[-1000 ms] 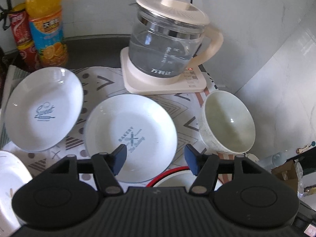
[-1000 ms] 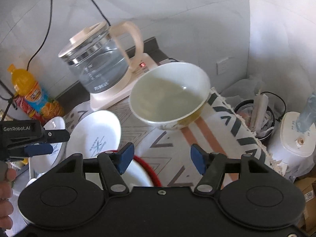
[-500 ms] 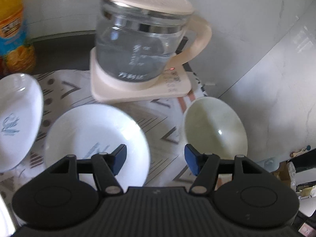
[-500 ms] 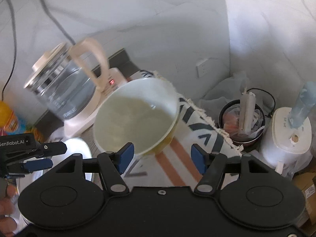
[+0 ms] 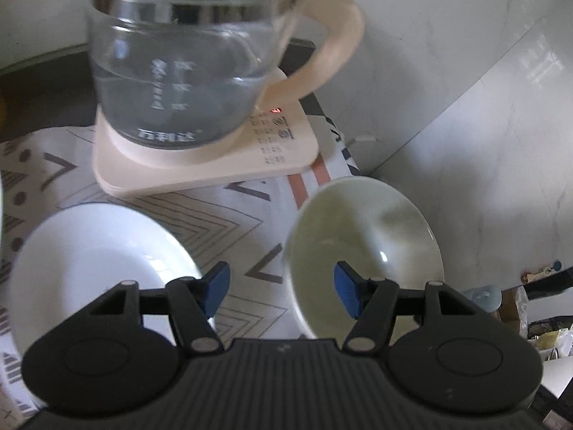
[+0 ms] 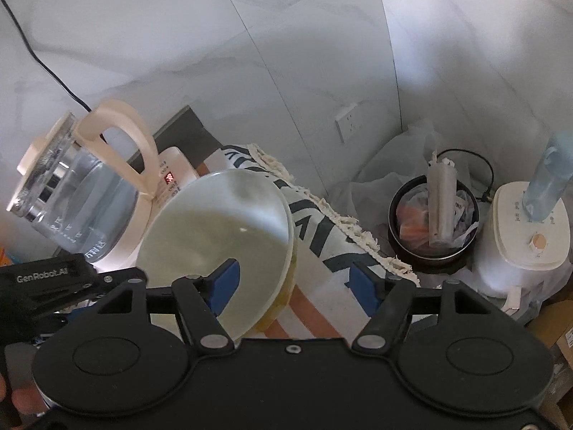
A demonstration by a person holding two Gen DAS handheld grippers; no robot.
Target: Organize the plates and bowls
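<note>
Straddling the bowl [image 6: 218, 243] rim at lower left, right gripper [image 6: 292, 286] gapes empty; left gripper [image 5: 283, 292] likewise wide, unladen.

The kettle [image 5: 193, 53] is blurred, its lid cut off by the top edge.

The round pale ceramic bowl [image 5: 365, 247] stands on the patterned fringed cloth [image 5: 247, 215], to the right of the round white ceramic plate [image 5: 96, 258], which lies on the same cloth. Behind both stands the clear glass kettle with cream handle [image 5: 186, 71] on its flat cream square base [image 5: 207, 165]. In the right wrist view, a round black bin [image 6: 433, 222] and a cream plastic appliance [image 6: 530, 222] stand lower, right of the cloth's edge.
</note>
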